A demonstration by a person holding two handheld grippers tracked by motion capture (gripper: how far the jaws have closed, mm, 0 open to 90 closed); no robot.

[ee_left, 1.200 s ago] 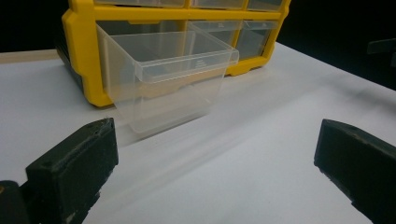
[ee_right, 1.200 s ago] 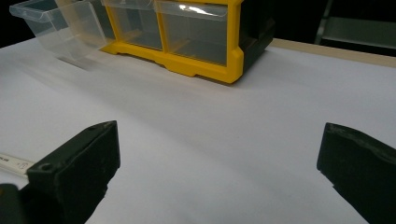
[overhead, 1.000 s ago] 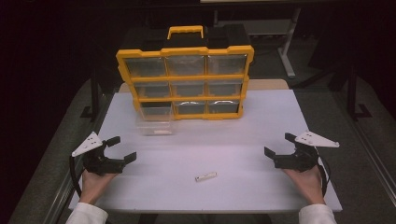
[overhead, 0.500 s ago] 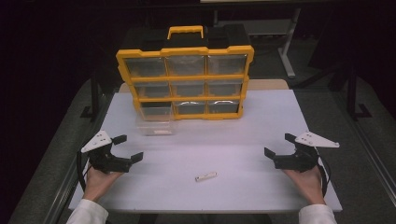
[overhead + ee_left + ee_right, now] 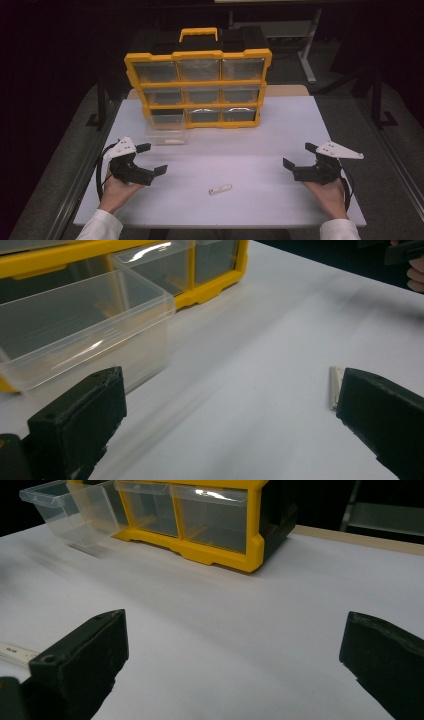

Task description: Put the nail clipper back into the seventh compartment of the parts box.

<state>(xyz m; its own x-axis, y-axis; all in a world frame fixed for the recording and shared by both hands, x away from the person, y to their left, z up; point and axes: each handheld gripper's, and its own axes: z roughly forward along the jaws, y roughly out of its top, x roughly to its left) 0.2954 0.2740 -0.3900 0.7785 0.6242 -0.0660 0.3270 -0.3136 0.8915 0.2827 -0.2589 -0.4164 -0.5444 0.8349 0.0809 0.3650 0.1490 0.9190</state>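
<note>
A yellow organizer (image 5: 197,80) with clear drawers stands upright at the back of the white table (image 5: 260,135). One clear drawer (image 5: 167,135) has been taken out and sits on the table in front of its lower left corner. A small white strip (image 5: 220,189) lies flat near the front middle. My left gripper (image 5: 156,158) is open, left of the strip and just in front of the drawer. My right gripper (image 5: 296,155) is open at the right, holding nothing. The left gripper view shows the drawer (image 5: 85,325) ahead to the left and the strip (image 5: 336,385) beside the right jaw.
The organizer (image 5: 215,520) has a yellow carry handle (image 5: 198,34) on top. The table's front edge (image 5: 200,225) runs just ahead of the person's sleeves. Dark floor and table legs surround the table. Open white surface lies between the two grippers.
My left gripper has moved right, in from the table's left edge toward the strip and the loose drawer. The right gripper has stayed put.
</note>
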